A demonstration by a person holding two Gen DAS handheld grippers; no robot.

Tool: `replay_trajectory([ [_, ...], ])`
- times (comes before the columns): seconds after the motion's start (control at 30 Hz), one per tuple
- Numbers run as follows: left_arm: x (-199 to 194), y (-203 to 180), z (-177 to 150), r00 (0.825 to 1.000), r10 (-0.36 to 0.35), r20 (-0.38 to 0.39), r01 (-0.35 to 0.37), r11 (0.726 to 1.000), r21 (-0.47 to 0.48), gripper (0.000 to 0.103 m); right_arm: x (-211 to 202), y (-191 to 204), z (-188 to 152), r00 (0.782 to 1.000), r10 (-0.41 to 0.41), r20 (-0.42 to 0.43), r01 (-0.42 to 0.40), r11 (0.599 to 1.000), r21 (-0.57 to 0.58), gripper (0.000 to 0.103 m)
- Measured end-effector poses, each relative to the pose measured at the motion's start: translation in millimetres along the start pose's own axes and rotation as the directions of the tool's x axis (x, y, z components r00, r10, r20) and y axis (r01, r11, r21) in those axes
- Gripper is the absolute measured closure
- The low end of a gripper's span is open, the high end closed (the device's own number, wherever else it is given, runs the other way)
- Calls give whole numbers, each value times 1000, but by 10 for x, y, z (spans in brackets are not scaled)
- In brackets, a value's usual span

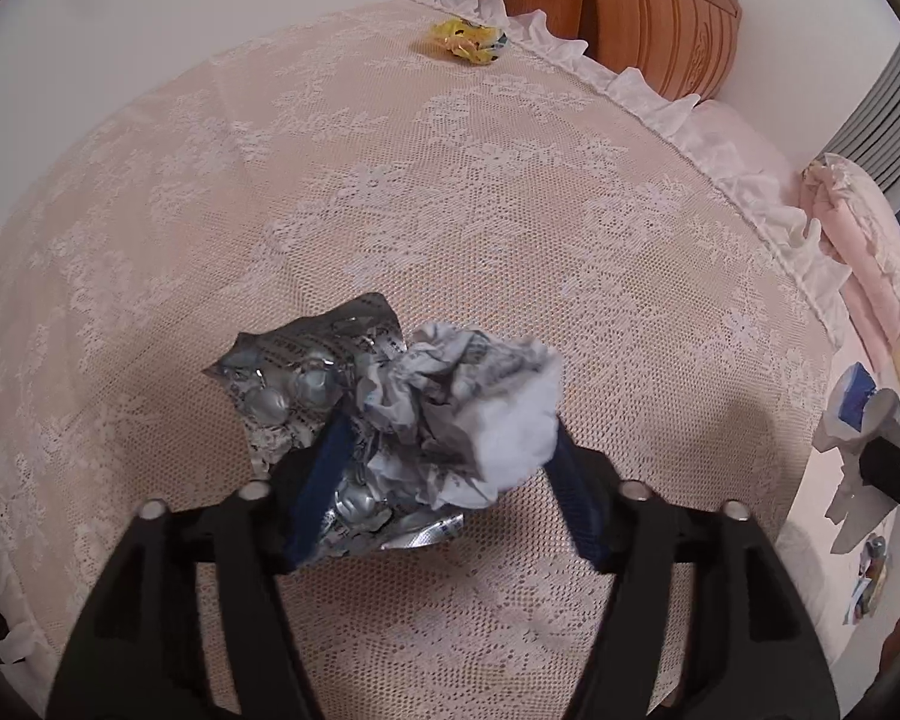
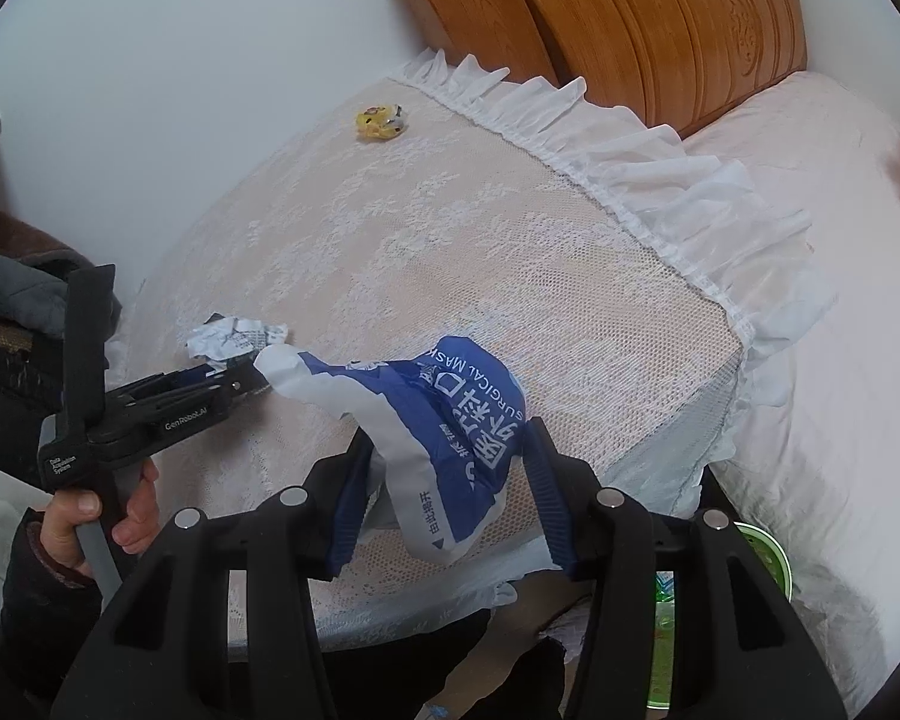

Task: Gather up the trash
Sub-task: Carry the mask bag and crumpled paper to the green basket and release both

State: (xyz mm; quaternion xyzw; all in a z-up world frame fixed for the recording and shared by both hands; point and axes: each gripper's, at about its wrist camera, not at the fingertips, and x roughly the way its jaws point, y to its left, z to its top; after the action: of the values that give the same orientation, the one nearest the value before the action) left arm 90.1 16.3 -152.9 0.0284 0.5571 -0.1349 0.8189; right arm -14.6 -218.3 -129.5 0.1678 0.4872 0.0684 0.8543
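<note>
Jaws: left gripper (image 1: 444, 468) apart round crumpled white paper (image 1: 480, 414) w/ foil blister pack (image 1: 294, 384); right gripper (image 2: 450, 492) clamps blue-white mask wrapper (image 2: 450, 420). Pickup step (next: close left).

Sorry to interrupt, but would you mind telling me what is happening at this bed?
A person is clearing litter off a lace-covered stand beside the bed. The left claw straddles a crumpled paper and a foil blister pack, its jaws spread apart rather than clamped. The right claw holds a blue-and-white surgical mask wrapper. A yellow wrapper lies untouched at the far corner.
</note>
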Motion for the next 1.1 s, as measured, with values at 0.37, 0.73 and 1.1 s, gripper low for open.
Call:
replay_trajectory([
  [0.37,-30,-135,104,1000,9,14,-9,1000,0,55,-46,-73,-118,1000,-10,-10,10,999,32,52],
  [0.73,-751,-335,124,992,-39,120,39,999,-2,58,-187,-164,-196,999,-21,33,19,999,50,52],
  [1.1,-657,-451,-21,995,-7,102,7,1000,-2,58,-295,-266,-257,998,-23,56,19,998,61,52],
])
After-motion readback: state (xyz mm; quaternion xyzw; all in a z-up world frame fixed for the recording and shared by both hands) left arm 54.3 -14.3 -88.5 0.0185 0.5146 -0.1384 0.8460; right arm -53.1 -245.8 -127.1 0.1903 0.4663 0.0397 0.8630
